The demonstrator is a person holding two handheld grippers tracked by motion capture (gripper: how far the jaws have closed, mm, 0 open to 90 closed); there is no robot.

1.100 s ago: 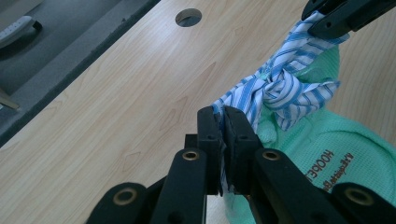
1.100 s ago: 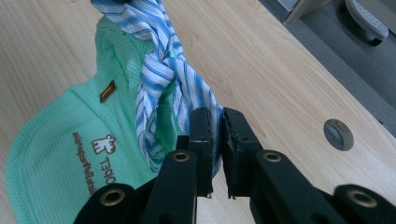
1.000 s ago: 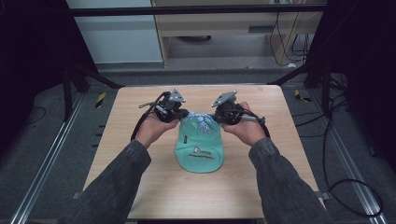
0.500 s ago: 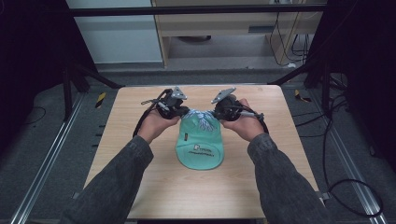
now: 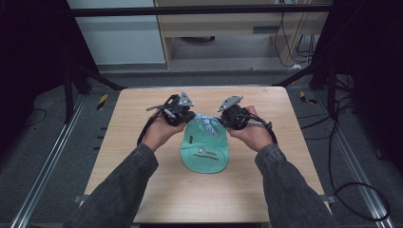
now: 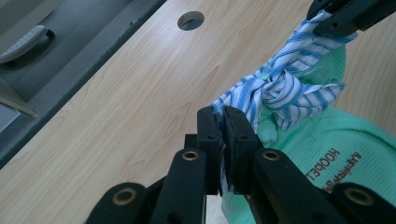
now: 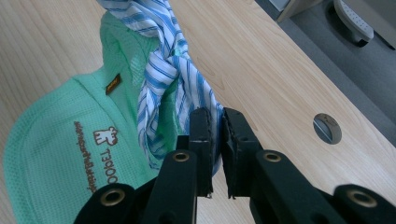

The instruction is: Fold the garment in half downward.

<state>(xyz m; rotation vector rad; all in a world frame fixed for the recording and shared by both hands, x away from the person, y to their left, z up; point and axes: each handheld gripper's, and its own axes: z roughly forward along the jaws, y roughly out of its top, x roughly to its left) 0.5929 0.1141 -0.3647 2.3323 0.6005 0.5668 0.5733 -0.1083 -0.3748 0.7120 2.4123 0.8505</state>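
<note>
Pale wood bench point(image 5: 142, 190) mid-span carries the green cap point(image 5: 205, 154), left gripper point(image 6: 223, 122) and right gripper point(image 7: 215, 122) each pinching the knotted striped cloth point(image 6: 280, 88); uneven pulling could slip an end free.

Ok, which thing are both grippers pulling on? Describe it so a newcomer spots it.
On the wooden table lies a green cap. At its far edge sits a knotted strip of blue-and-white striped cloth, each end pinched in a hand-held gripper; nothing else there is striped.
</note>
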